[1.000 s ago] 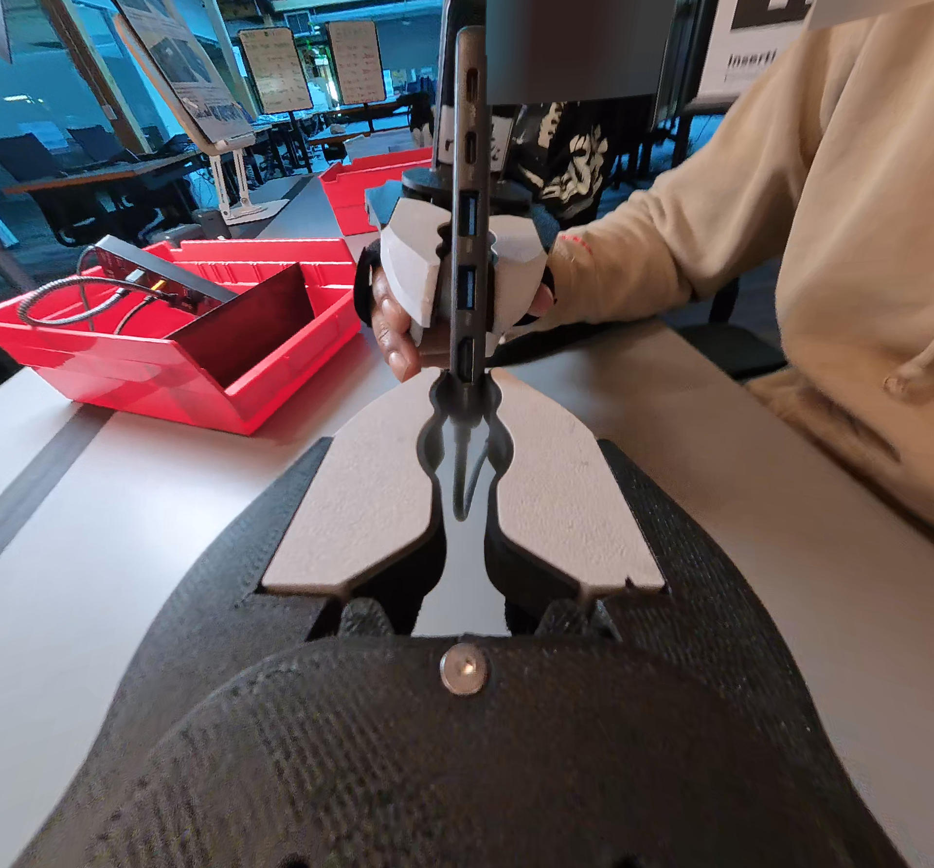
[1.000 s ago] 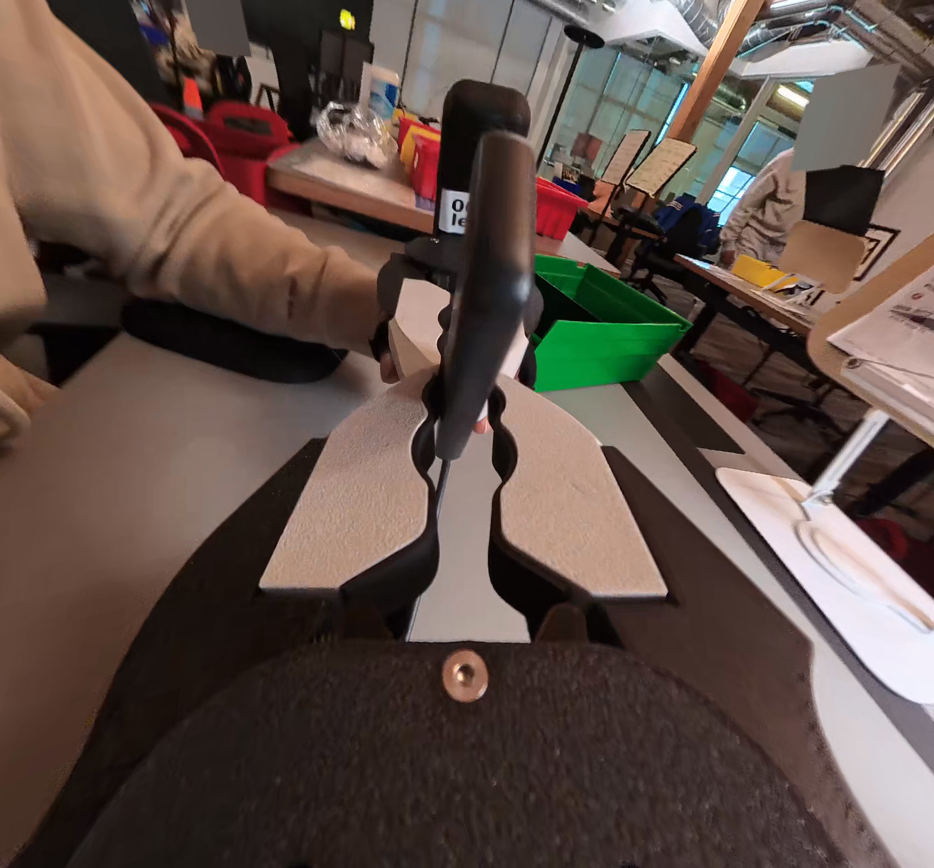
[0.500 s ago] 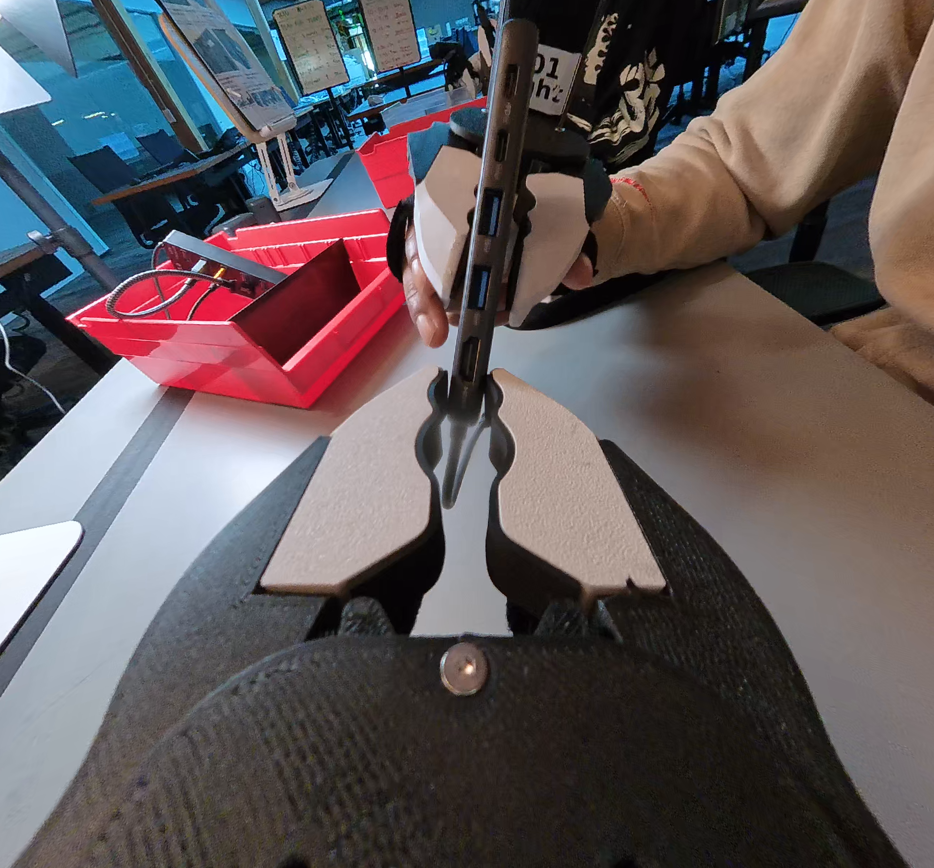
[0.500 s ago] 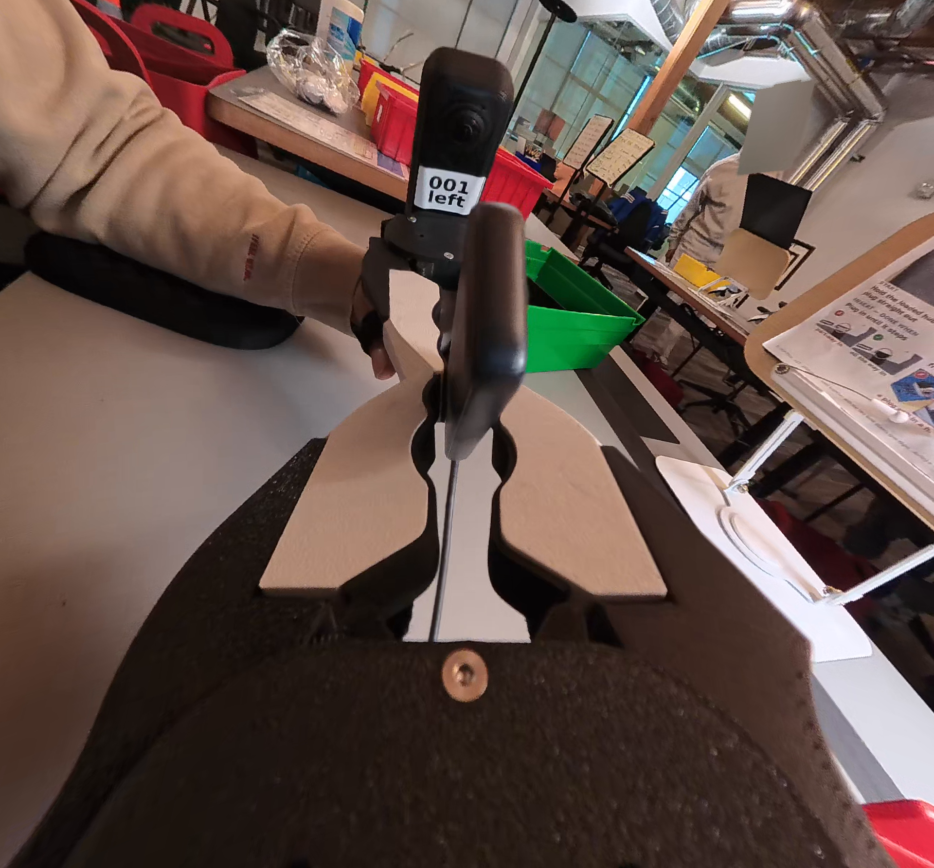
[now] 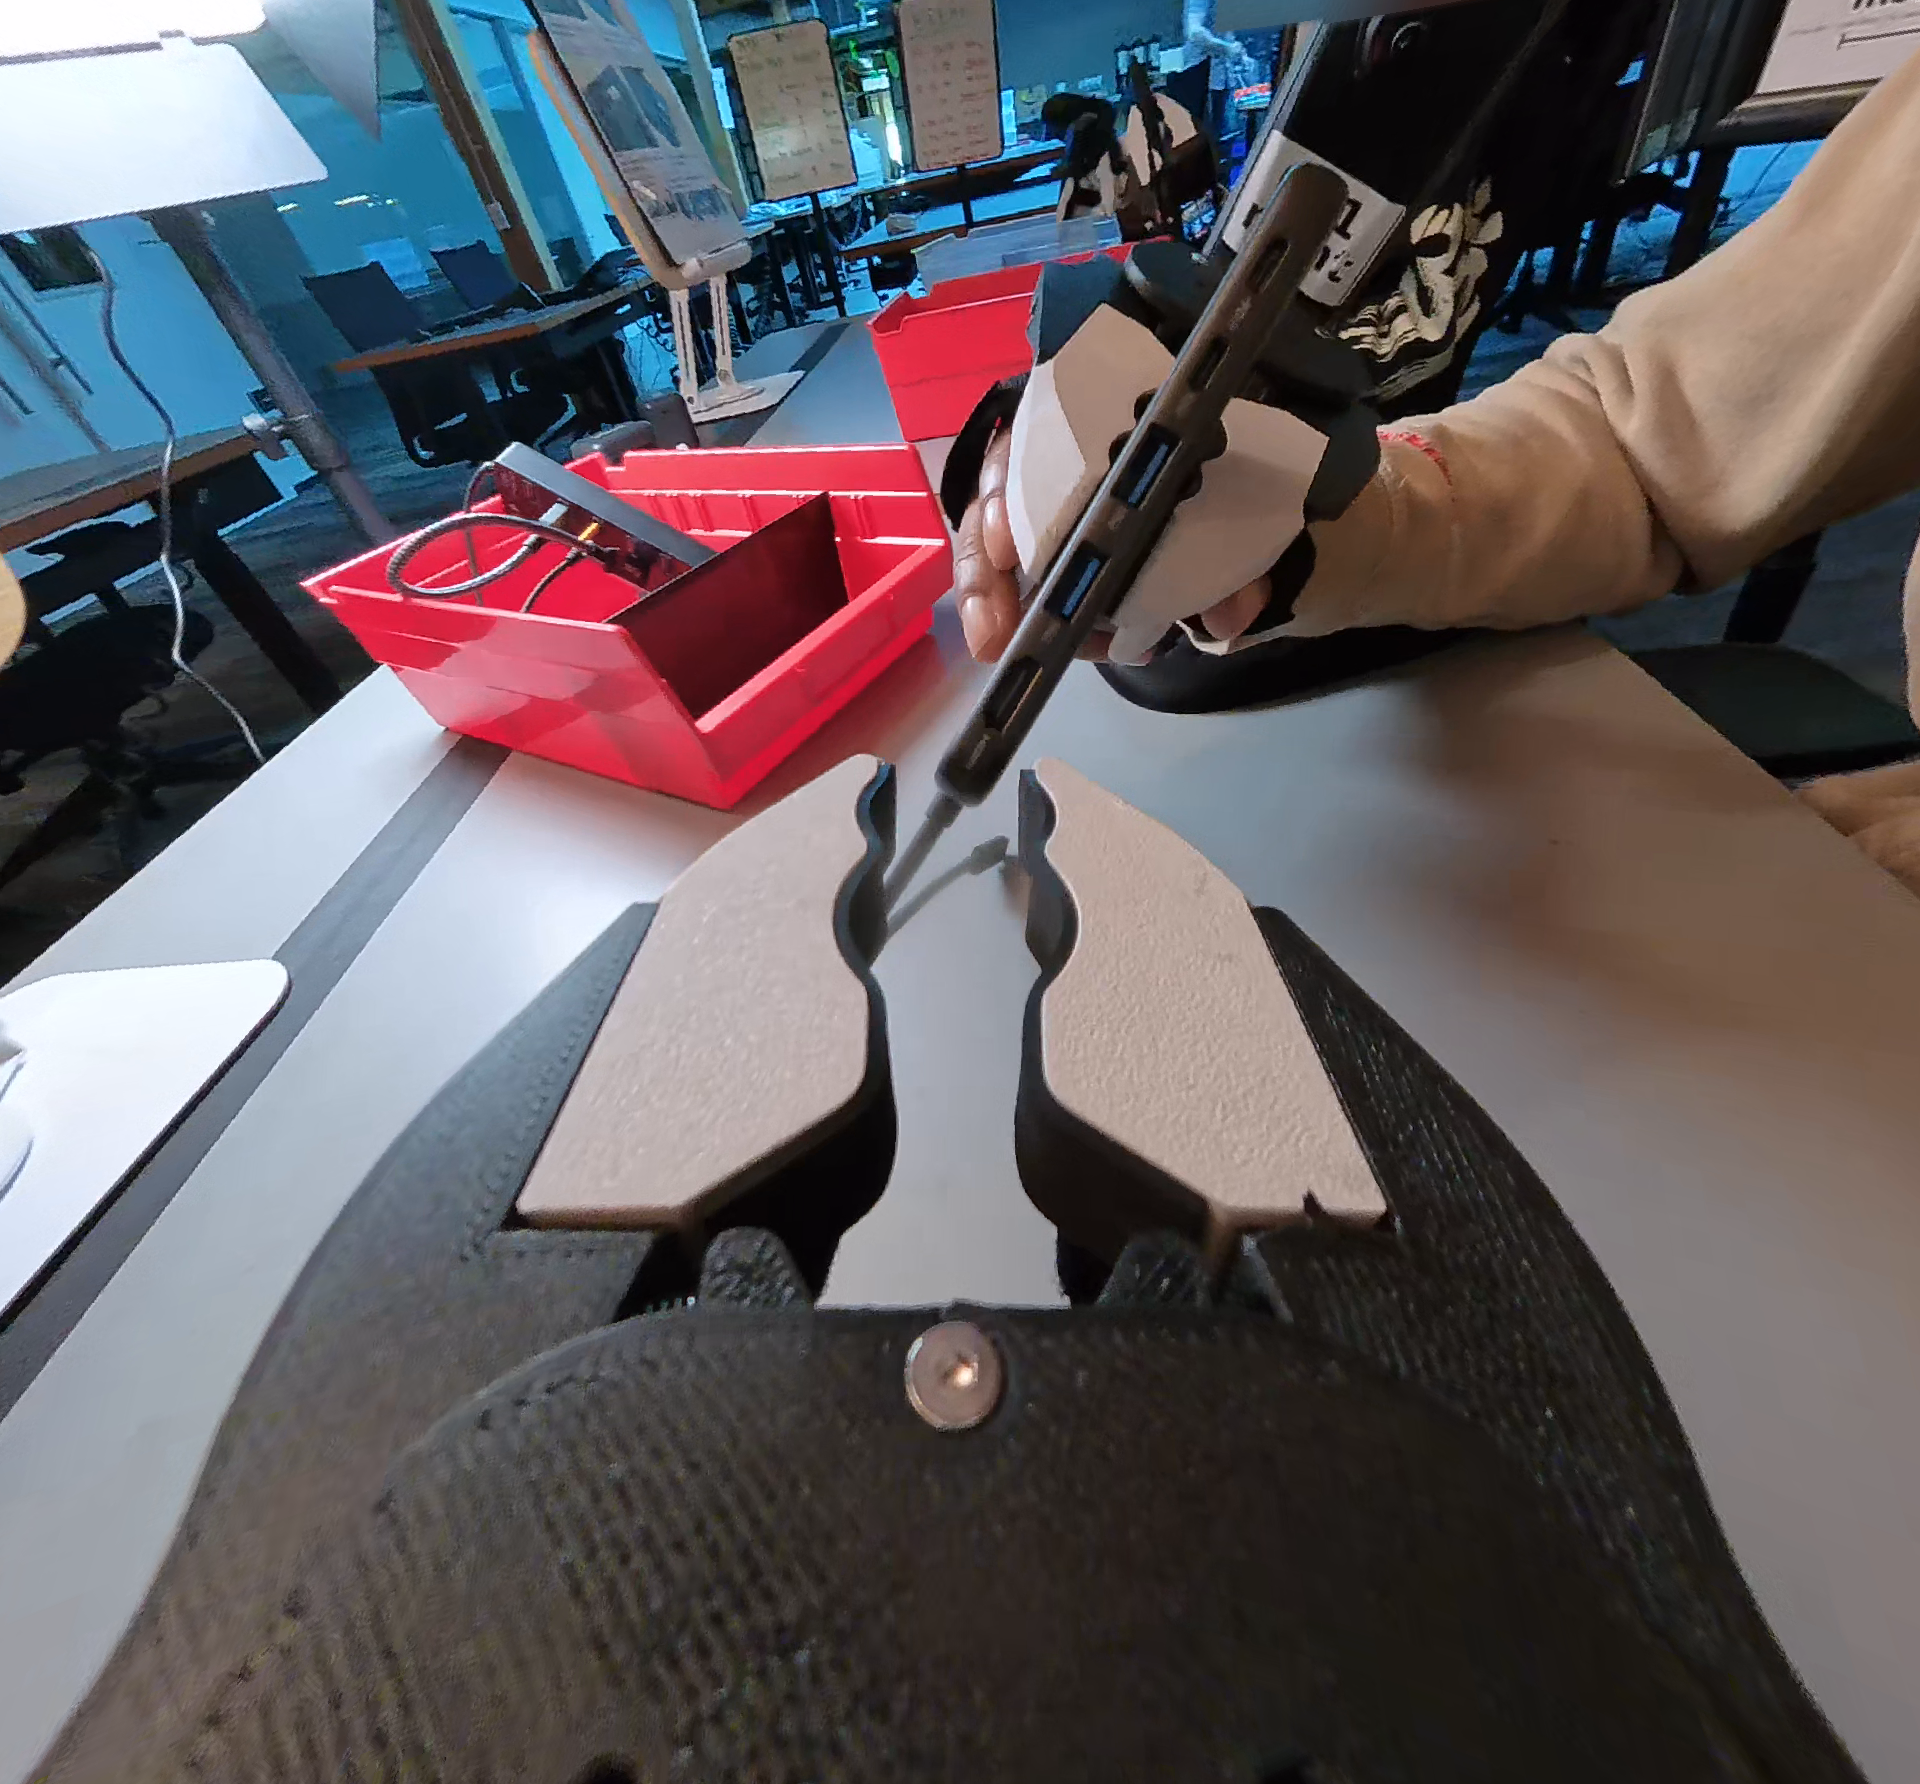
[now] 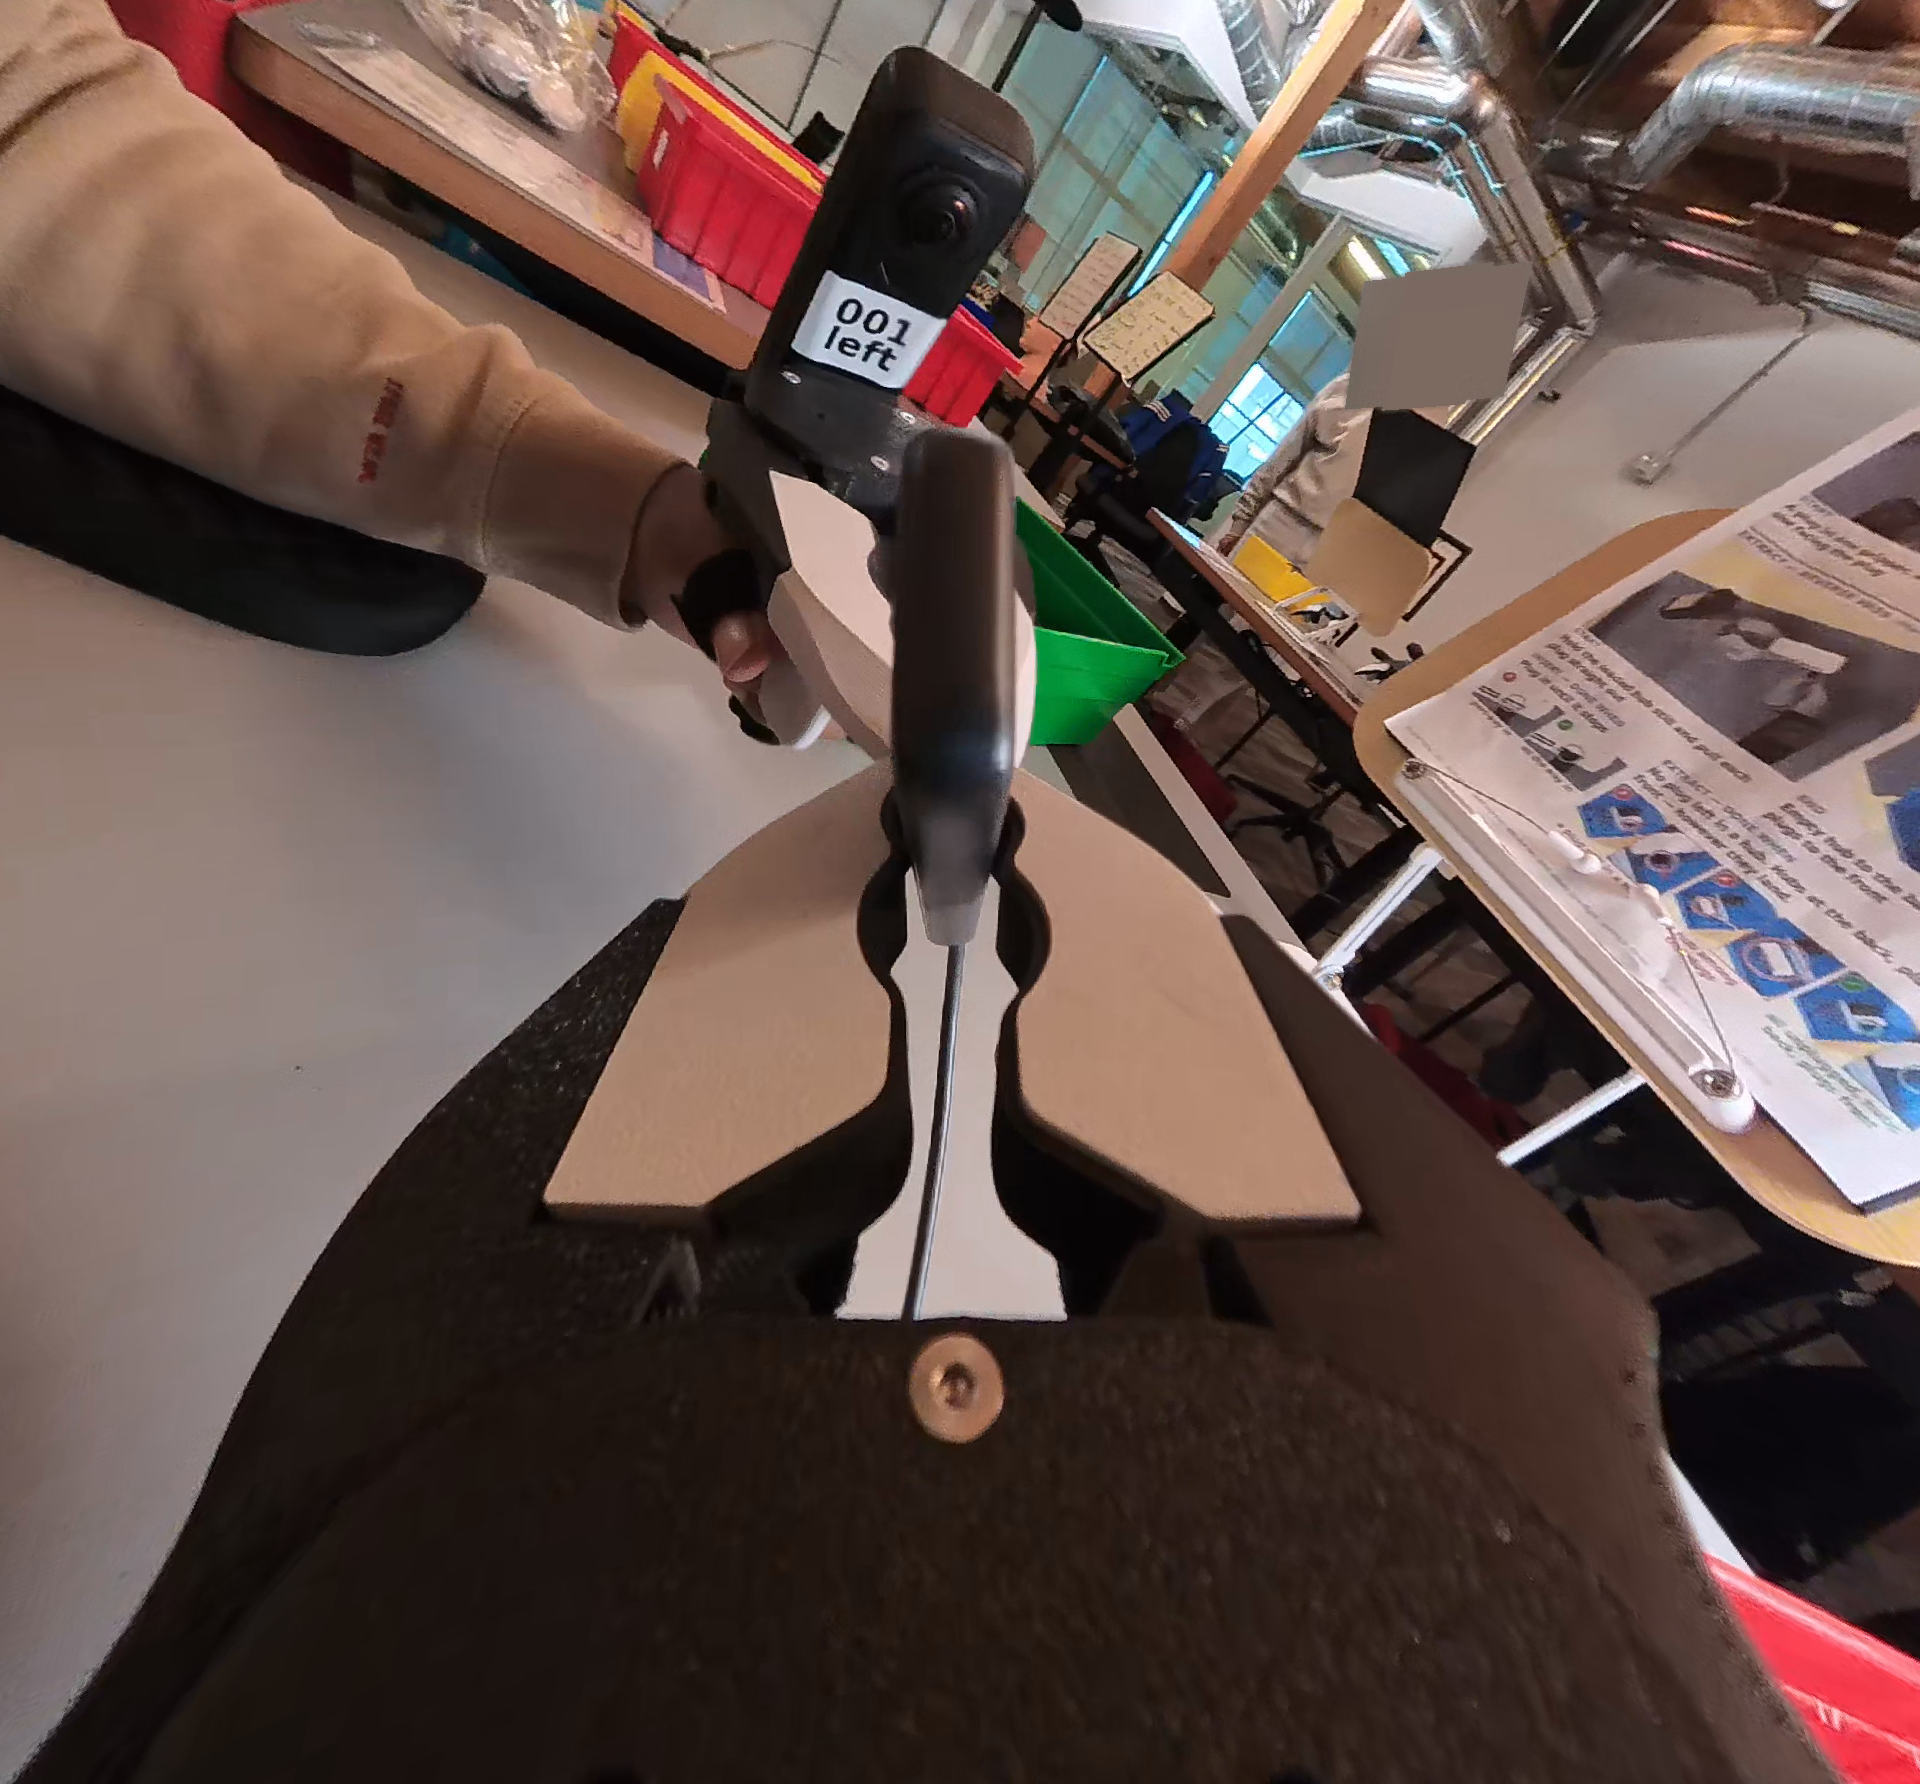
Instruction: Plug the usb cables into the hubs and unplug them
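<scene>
A slim dark grey USB hub (image 5: 1132, 487) with a row of ports stands tilted over the grey table (image 5: 1455, 903). My right gripper (image 6: 951, 835) is shut on it; the same gripper shows in the left wrist view (image 5: 1143, 508), clamped around the hub's middle. The hub's thin cable (image 6: 940, 1090) hangs from its lower end. My left gripper (image 5: 951, 789) is open, its fingertips on either side of the hub's lower end and cable (image 5: 914, 851) without gripping them. In the right wrist view the left gripper (image 6: 831, 654) is partly hidden behind the hub (image 6: 951, 612).
A red bin (image 5: 644, 695) at the left holds another hub and a braided cable (image 5: 457, 539). A second red bin (image 5: 935, 352) stands farther back. A green bin (image 6: 1091, 654) sits beyond the grippers. A white stand base (image 5: 104, 1059) and an instruction board (image 6: 1714, 799) flank the table.
My left gripper has opened and let go of the hub's lower end. The hub now leans to the right in the left wrist view. My right gripper still holds it.
</scene>
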Demonstrator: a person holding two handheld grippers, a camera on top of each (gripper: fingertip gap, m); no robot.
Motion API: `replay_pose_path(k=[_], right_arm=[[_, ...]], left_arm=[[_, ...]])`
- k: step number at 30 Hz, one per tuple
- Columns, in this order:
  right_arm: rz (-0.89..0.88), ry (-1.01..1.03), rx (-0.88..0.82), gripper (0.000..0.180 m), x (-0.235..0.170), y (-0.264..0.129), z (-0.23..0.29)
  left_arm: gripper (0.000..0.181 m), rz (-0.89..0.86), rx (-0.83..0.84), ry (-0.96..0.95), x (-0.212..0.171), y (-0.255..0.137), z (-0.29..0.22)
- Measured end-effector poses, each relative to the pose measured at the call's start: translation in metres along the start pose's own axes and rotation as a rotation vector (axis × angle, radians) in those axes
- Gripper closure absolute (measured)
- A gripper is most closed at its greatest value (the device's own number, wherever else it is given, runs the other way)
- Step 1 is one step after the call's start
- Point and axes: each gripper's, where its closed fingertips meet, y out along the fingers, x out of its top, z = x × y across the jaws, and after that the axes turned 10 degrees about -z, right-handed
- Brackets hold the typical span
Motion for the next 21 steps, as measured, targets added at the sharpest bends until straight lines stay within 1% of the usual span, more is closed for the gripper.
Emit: replay_pose_path(k=[3, 5, 6, 8, 10, 12, 15, 18, 21], right_arm=[[0.012, -0.020, -0.032, 0.167, -0.002, -0.001, -0.005], [0.044, -0.056, -0.059, 0.168, -0.007, -0.002, -0.009], [0.064, -0.079, -0.072, 0.167, -0.011, -0.003, -0.012], [0.101, -0.107, -0.083, 0.167, -0.018, -0.004, -0.015], [0.119, -0.117, -0.095, 0.167, -0.022, -0.007, -0.019], [0.130, -0.117, -0.109, 0.167, -0.025, -0.010, -0.023], [0.132, -0.094, -0.123, 0.167, -0.028, -0.013, -0.028], [0.134, -0.078, -0.119, 0.167, -0.030, -0.013, -0.028], [0.142, -0.067, -0.106, 0.167, -0.032, -0.012, -0.025]], left_arm=[[0.158, 0.010, 0.017, -0.002, -0.001, -0.003, 0.005], [0.159, 0.010, 0.058, -0.012, 0.001, -0.009, 0.014], [0.160, 0.002, 0.087, -0.027, 0.005, -0.013, 0.021], [0.166, 0.002, 0.205, -0.045, 0.013, -0.028, 0.044], [0.166, 0.025, 0.341, -0.020, 0.025, -0.055, 0.071], [0.164, 0.073, 0.451, -0.007, 0.039, -0.091, 0.095], [0.157, 0.172, 0.573, -0.071, 0.044, -0.151, 0.125], [0.151, 0.395, 0.634, -0.122, 0.016, -0.202, 0.147], [0.149, 0.667, 0.603, -0.228, -0.036, -0.238, 0.153]])
